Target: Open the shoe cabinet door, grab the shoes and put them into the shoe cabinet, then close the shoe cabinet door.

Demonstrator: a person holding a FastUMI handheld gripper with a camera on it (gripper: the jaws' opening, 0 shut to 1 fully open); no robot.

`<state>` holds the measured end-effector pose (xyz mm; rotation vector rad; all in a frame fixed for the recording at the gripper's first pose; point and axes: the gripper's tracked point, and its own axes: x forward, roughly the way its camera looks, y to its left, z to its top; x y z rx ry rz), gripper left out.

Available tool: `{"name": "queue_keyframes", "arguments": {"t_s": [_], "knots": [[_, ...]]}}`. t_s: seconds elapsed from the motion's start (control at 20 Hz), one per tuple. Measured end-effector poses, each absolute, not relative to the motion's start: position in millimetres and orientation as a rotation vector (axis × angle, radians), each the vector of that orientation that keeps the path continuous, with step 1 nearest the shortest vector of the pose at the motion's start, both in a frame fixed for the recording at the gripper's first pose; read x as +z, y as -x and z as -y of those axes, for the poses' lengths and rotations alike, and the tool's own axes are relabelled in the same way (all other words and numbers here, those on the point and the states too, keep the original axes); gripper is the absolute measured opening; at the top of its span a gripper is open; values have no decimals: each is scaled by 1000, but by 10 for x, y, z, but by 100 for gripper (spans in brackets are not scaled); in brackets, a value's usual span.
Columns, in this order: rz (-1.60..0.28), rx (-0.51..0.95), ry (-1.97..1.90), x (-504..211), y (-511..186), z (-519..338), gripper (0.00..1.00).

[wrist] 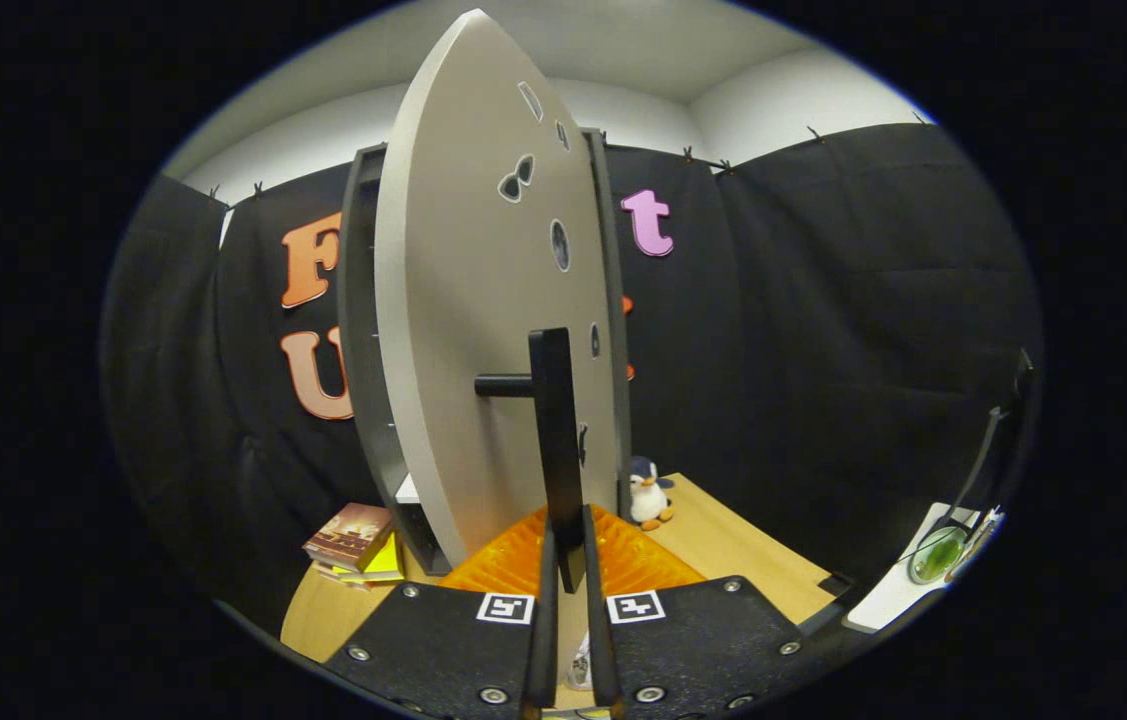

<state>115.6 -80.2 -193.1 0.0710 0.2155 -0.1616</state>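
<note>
Between the nearly closed fingers (pixel 569 560) stands the cabinet door's (pixel 468 300) black handle (pixel 556 440), pinched.

A shoe cabinet door (pixel 468 330) stands swung out toward the gripper (pixel 568 560), hinged to the cabinet frame (pixel 355 330) behind it, all on a table (pixel 733 550). The door's handle (pixel 555 430) juts from its face, its lower end sitting between the two fingers (pixel 545 600), which close narrowly around it. A stack of books (pixel 355 542) lies on the table left of the cabinet; a toy penguin (pixel 647 492) stands to its right, beyond the fingers.
</note>
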Motion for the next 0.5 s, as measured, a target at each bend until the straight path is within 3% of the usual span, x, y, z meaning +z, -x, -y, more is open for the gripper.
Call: {"name": "queue_keyframes", "arguments": {"t_s": [0.4,0.5], "knots": [[-197,-366,-64,-1903,-993,1844,11],[-217,-411,-58,-1991,-944,2105,5]]}}
